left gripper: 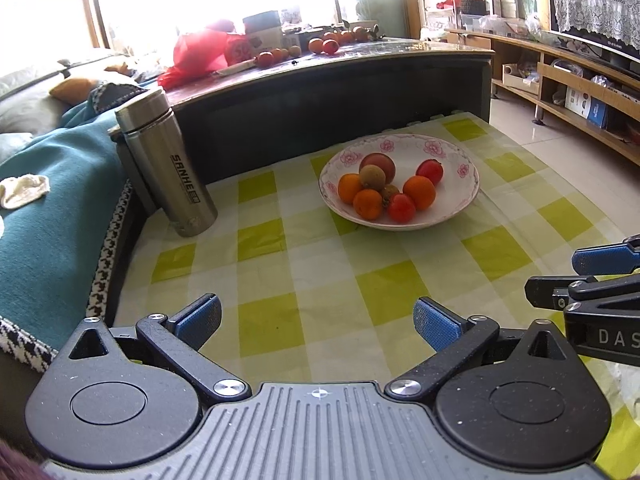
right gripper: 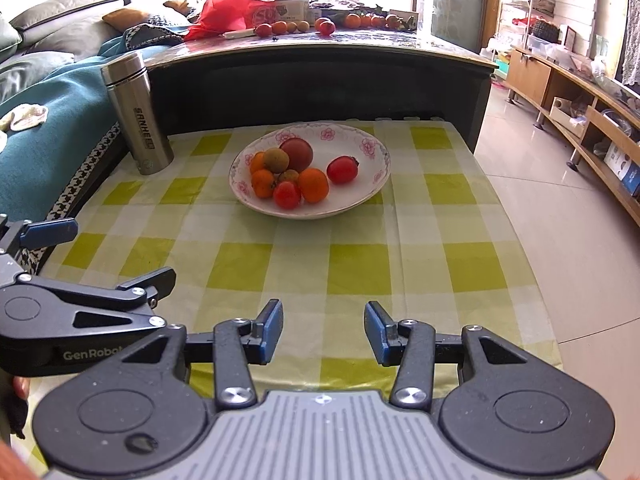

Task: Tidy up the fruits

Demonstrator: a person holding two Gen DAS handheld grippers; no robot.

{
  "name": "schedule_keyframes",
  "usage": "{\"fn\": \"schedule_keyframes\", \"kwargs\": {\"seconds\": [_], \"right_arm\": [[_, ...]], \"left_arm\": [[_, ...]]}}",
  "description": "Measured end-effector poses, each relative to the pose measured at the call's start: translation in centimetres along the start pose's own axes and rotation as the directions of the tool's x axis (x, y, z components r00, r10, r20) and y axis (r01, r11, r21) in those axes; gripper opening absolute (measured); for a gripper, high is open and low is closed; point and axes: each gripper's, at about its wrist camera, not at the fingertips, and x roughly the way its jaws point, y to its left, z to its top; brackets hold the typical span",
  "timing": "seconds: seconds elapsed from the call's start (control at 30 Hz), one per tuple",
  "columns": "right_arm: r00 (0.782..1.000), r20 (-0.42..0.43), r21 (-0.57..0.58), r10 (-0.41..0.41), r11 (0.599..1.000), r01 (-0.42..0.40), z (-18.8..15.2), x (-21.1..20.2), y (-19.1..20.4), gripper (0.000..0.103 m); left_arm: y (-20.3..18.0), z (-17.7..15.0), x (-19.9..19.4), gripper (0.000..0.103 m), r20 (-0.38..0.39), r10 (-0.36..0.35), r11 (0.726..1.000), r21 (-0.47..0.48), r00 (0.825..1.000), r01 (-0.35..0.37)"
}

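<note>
Both claws, left and right, gape wide, empty, before the fruit bowl.

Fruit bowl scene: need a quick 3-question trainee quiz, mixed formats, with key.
1. True or false: the left gripper is shut on a fruit.
2. Multiple choice: the steel flask stands A) inside the bowl, B) on the checked cloth, off to the bowl's left in the right wrist view, C) on the dark raised table behind.
3. Fill in: the fruits nearest the grippers lie in a white ____ with pink flowers on its rim.

Key
1. False: both it and the right gripper are open and empty, short of the bowl.
2. B.
3. Bowl; more fruits sit loose on the dark table behind.
</note>
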Motion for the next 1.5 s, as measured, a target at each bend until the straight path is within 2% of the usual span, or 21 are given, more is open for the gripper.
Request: {"fn": "schedule_keyframes", "kwargs": {"seconds": [1.5], "right_arm": [[1.0, -0.013, -0.037, -0.021, 0.999, 0.02, -3.0, -2.1, 1.4, 0.05]], "left_arm": [[-0.7, -2.6, -2.4, 0.103, -0.026, 0.012, 1.0, 0.02, 1.0, -0.011]]}}
